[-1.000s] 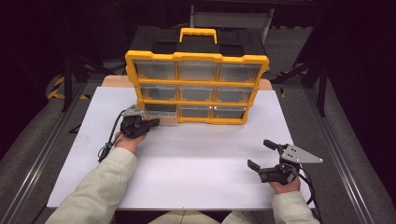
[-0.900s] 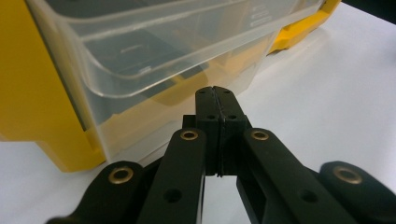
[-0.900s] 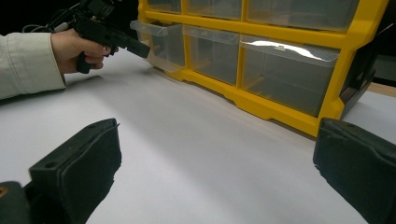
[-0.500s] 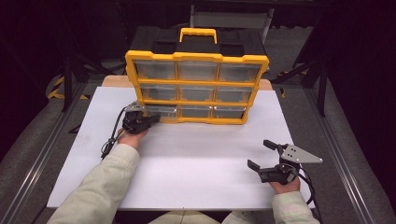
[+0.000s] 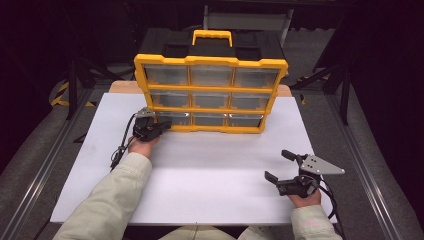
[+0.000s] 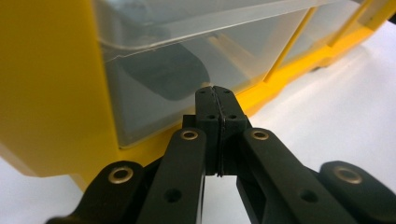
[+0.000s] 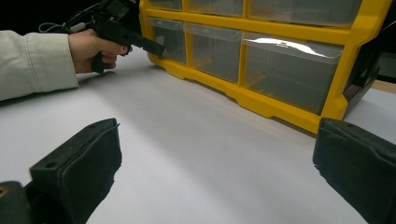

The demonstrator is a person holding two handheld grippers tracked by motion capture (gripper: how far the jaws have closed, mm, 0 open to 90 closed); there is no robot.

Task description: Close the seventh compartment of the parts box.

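A: State the position of the organiser.

B: The yellow drawer organiser [image 5: 210,92] stands upright at the far middle of the white surface [image 5: 200,175], its three rows of clear drawers facing the person. A yellow carry handle [image 5: 212,36] sits on top. The black rear body is largely lost against the dark background.

A: Status of the left hand-held gripper?

B: The left hand-held gripper [image 5: 162,126] is at the bottom-left drawer [image 5: 170,118]. In the left gripper view its jaws are pressed fully together, tips [image 6: 215,100] directly in front of the clear drawer face [image 6: 187,70]. Whether the tips touch the drawer or pinch anything between them cannot be determined. A dark shape [image 6: 163,74] shows through the plastic; it may be a reflection, and it cannot be identified.

A: And the right hand-held gripper?

B: The right hand-held gripper [image 5: 280,167] rests low over the near right of the surface, well apart from the organiser. Its jaws stand wide apart and hold nothing. In the right gripper view both jaw pads [image 7: 79,163] are cut off by the frame edges.

A: Drawer contents?

B: Not legible. Glare [image 7: 280,44] covers the nearest drawer front.
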